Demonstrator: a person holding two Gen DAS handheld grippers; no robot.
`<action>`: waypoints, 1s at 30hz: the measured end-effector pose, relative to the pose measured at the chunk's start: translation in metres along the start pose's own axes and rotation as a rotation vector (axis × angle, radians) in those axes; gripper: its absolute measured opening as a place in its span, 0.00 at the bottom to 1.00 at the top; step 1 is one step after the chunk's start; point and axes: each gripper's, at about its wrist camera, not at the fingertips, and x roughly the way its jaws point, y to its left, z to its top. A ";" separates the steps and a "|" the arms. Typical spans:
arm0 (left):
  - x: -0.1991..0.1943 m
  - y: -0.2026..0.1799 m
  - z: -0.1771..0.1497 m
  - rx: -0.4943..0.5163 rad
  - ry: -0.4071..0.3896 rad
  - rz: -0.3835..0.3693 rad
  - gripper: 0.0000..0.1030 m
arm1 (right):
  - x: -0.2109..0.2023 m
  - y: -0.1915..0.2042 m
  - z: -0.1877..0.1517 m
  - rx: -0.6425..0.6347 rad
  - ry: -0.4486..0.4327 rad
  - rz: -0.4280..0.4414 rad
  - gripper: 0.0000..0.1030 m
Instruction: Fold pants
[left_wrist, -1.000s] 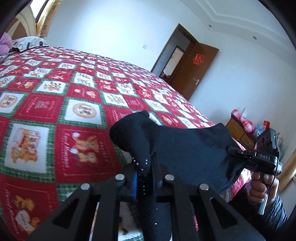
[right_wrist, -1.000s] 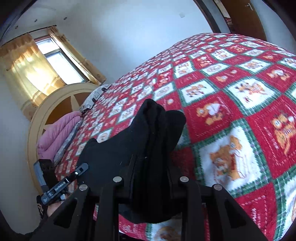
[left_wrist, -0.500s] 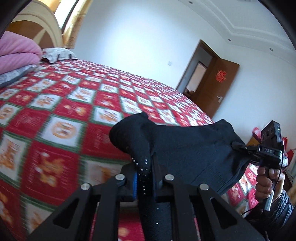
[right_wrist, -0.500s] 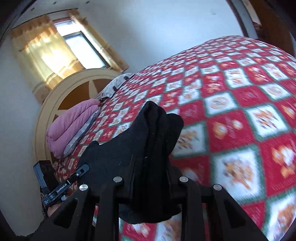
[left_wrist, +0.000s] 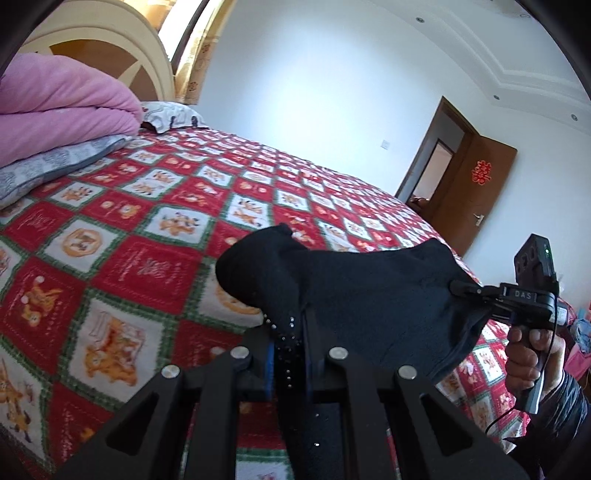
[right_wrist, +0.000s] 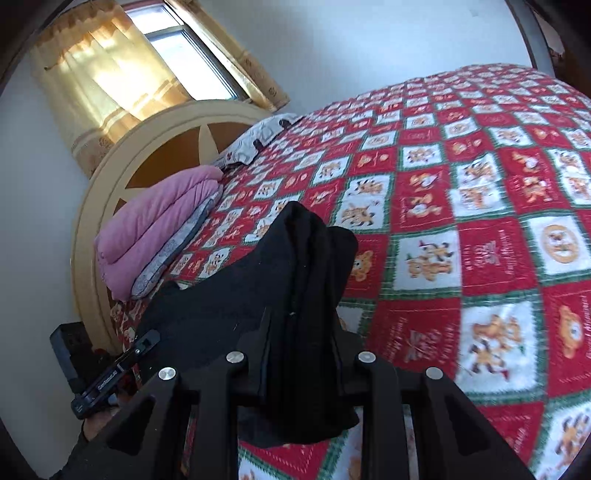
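- My left tool (left_wrist: 288, 332) is clenched on one bunched edge of the black pants (left_wrist: 369, 295).
- My right tool (right_wrist: 299, 332) grips a thick fold of the same pants.
- The pants hang stretched between both tools, above the red checked bed (left_wrist: 147, 229).
- A pink quilt (left_wrist: 62, 107) lies folded at the bed's headboard (right_wrist: 166, 147).

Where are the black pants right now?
The pants hang in the air above the red quilt, stretched between the left gripper and the right gripper, each pinching one bunched end.
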 end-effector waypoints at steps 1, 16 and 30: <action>0.000 0.001 -0.002 0.005 0.002 0.010 0.12 | 0.005 0.000 0.001 0.001 0.008 0.000 0.25; 0.018 -0.001 -0.014 0.110 0.036 0.096 0.15 | 0.045 -0.028 -0.007 0.064 0.082 -0.051 0.25; 0.034 0.011 -0.028 0.081 0.092 0.152 0.51 | 0.064 -0.051 -0.014 0.141 0.106 -0.087 0.32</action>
